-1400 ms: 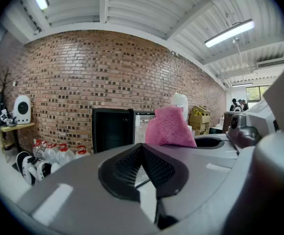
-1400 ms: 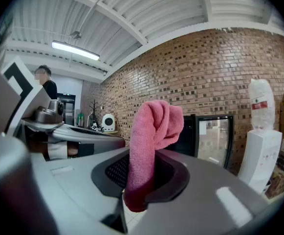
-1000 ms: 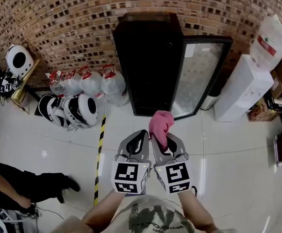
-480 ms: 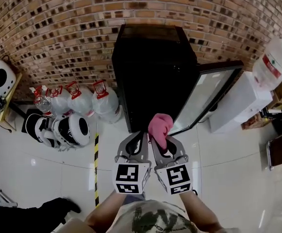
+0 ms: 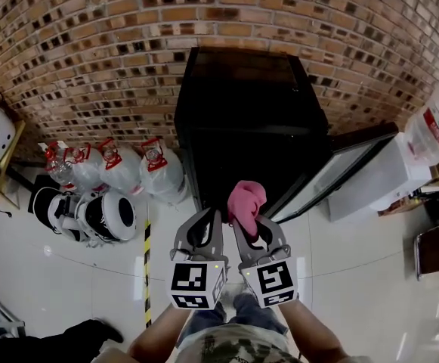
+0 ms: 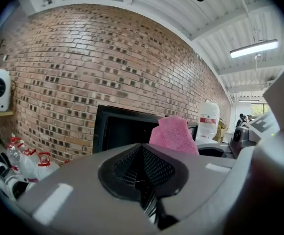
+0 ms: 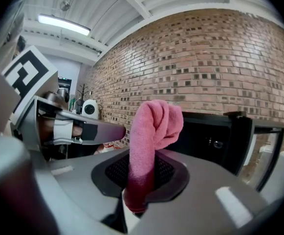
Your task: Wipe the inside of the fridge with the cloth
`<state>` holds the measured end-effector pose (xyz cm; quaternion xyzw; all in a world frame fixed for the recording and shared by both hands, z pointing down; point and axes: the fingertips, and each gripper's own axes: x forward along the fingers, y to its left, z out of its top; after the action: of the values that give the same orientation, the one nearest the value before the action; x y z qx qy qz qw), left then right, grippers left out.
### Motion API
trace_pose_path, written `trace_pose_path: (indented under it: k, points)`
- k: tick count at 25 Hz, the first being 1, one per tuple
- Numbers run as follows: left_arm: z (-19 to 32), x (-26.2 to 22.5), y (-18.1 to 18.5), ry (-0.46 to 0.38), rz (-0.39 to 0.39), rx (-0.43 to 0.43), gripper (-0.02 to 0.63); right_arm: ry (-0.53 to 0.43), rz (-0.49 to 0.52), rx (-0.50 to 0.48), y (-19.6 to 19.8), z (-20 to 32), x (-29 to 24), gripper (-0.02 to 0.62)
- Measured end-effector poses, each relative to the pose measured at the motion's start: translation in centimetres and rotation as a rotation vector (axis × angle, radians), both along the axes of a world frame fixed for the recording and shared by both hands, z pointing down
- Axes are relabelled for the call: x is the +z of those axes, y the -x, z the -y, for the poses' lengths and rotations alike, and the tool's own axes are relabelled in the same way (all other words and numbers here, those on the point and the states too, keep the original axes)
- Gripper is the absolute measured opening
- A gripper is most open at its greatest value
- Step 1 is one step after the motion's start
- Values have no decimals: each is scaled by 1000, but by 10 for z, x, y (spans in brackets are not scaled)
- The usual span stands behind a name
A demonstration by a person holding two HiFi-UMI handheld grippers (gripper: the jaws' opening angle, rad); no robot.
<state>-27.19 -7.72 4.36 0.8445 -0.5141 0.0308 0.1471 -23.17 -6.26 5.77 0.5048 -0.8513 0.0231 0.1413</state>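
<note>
The black fridge (image 5: 249,119) stands against the brick wall, its dark inside facing me, its glass door (image 5: 332,174) swung open to the right. My right gripper (image 5: 242,222) is shut on a pink cloth (image 5: 245,201), which sticks up in a bunch just before the fridge's lower front. In the right gripper view the cloth (image 7: 154,131) rises from the closed jaws, with the fridge (image 7: 210,136) behind. My left gripper (image 5: 212,218) sits close beside the right one, shut and holding nothing. The left gripper view shows the cloth (image 6: 173,133) and the fridge (image 6: 124,129) ahead.
Several water bottles (image 5: 121,169) and black-and-white helmets (image 5: 102,214) lie left of the fridge. A white water dispenser (image 5: 374,176) with its bottle (image 5: 438,123) stands to the right of the door. Yellow-black tape (image 5: 145,267) runs along the glossy floor. A person's shoe (image 5: 91,331) shows bottom left.
The view has moved closer to the fridge, which now fills more of the picture with its door seen more edge-on. Both grippers keep their pose, the cloth still held.
</note>
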Motion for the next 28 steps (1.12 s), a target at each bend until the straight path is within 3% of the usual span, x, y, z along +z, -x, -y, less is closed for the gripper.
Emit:
trace_pose_path:
  k: [8, 13, 19, 23, 28]
  points:
    - [61, 32, -17, 35, 37, -71, 11, -29, 29, -112, -13, 75, 24, 57]
    - [92, 57, -7, 31, 32, -129, 11, -97, 44, -249, 11, 109, 41, 56]
    - [126, 87, 13, -12, 50, -178, 11, -155, 126, -329, 36, 154, 63, 56]
    - [146, 108, 21, -19, 68, -178, 11, -194, 168, -379, 46, 181, 76, 55]
    - [173, 123, 16, -51, 22, -136, 11, -245, 166, -427, 46, 220, 92, 56]
